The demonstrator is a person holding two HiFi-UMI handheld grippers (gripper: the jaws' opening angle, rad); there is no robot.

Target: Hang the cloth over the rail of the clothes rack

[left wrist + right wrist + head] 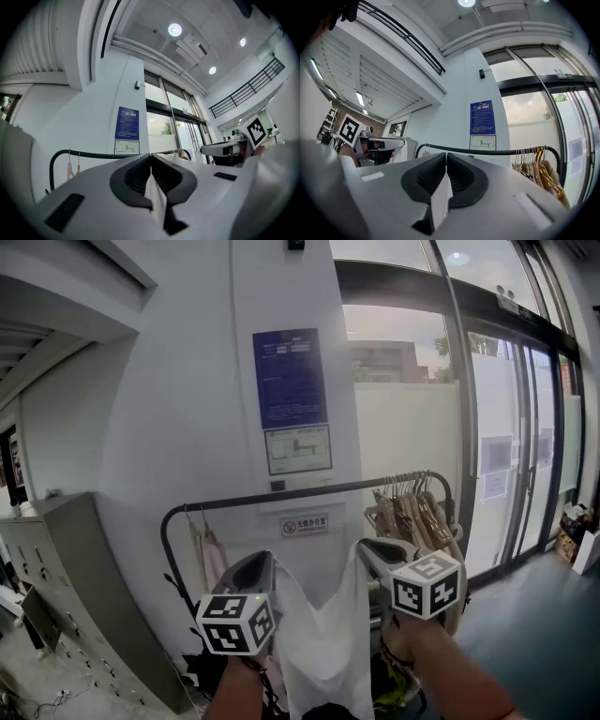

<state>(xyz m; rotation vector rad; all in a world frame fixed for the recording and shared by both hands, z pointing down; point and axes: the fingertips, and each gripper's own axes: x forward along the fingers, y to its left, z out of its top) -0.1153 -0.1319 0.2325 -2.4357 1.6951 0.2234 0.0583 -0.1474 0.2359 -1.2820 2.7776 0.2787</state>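
Observation:
A white cloth (323,643) hangs spread between my two grippers, just in front of and slightly below the black rail (309,491) of the clothes rack. My left gripper (265,563) is shut on the cloth's left top corner (154,194). My right gripper (364,549) is shut on the right top corner (440,199). The rail (93,155) shows beyond the left jaws, and the rail (487,151) runs across ahead of the right jaws. The cloth's lower part sags out of sight at the bottom of the head view.
Wooden hangers (412,507) crowd the rail's right end, also hangers (541,171). A pinkish garment (208,554) hangs at the left end. A grey wall with a blue notice (291,379) stands behind. Grey lockers (84,587) are left, glass doors (511,456) right.

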